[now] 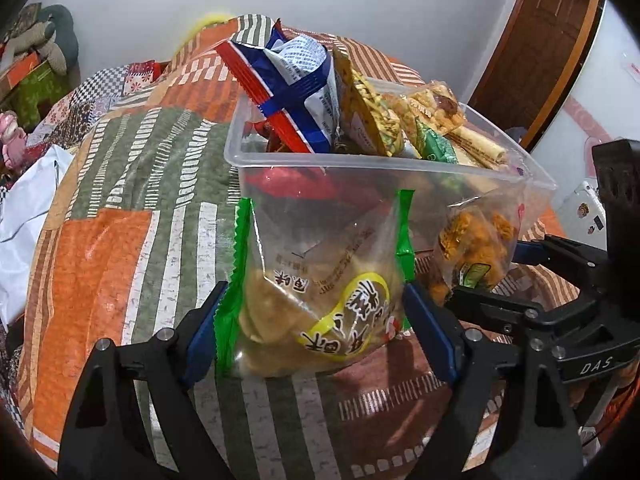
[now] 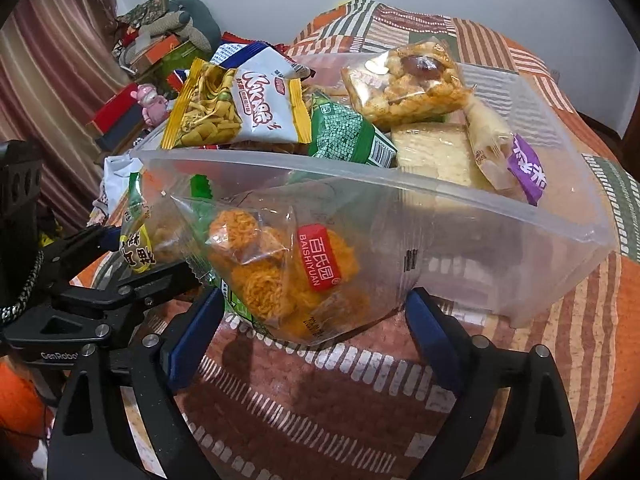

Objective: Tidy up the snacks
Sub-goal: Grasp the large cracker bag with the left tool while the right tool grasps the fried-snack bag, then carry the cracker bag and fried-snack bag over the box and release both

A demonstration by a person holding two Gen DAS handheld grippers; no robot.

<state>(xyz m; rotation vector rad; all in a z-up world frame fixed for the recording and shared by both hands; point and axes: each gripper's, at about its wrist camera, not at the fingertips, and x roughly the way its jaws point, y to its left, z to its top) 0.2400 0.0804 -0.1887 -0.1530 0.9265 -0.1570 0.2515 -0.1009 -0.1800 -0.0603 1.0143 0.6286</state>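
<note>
1. Left gripper: jaws wide, pads at both edges of a green-edged crisp packet with a yellow label; whether they press cannot be told.
2. Right gripper: jaws wide, the BAISHIYUAN packet of orange floss balls lies between them, seemingly unclamped.
3. Clear plastic bin: on the patchwork quilt, just behind both packets, heaped with snacks.
4. Step judged: packets at the bin's foot; next, lift over the rim.

Both the left gripper and the right gripper are matte black frames with blue finger pads, silver screws at the pivots, white lettering that seems to read "DAS" and "GenRobot"
</note>
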